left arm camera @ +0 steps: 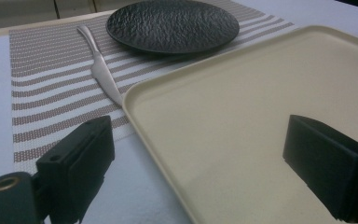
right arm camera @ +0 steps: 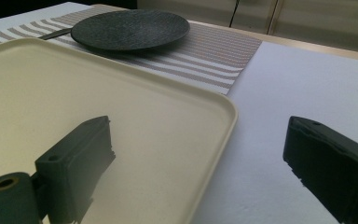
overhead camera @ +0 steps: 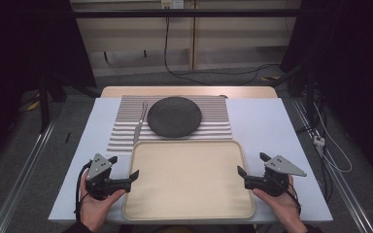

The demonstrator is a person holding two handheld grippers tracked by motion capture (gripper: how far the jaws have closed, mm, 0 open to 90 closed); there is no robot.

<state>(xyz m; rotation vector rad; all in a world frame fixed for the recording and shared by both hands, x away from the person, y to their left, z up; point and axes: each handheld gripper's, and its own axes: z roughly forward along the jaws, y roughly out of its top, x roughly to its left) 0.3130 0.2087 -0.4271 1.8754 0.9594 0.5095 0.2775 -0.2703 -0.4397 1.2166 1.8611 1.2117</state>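
A white rectangular table (overhead camera: 267, 126) carries everything, with a bare wooden strip along its far edge. On its near half lies a large cream plastic tray with rounded corners (overhead camera: 189, 179), shallow-rimmed and with nothing in it. Its far rim touches or just overlaps the near edge of a brown-and-white striped woven placemat (overhead camera: 213, 127), which spreads across the far half of the table.

On the placemat sits a round dark grey plate with a rough, pebbled surface (overhead camera: 174, 116), and it too holds nothing. Just to the left of the plate lies a slim silver metal fork (overhead camera: 139, 124), tines pointing away from the person; in the left gripper view its handle end (left arm camera: 103, 77) reaches the far left corner of the tray.

The left gripper (overhead camera: 132, 176) is held in the person's left hand (overhead camera: 94, 204) at the tray's left rim. Its black jaws are spread wide, one over the table and one over the tray's floor, with the rim between them but not pinched. The right gripper (overhead camera: 242, 173), held in the right hand (overhead camera: 281, 204), mirrors it at the tray's right rim: jaws spread apart, one above the tray, the other above the white table, gripping nothing.
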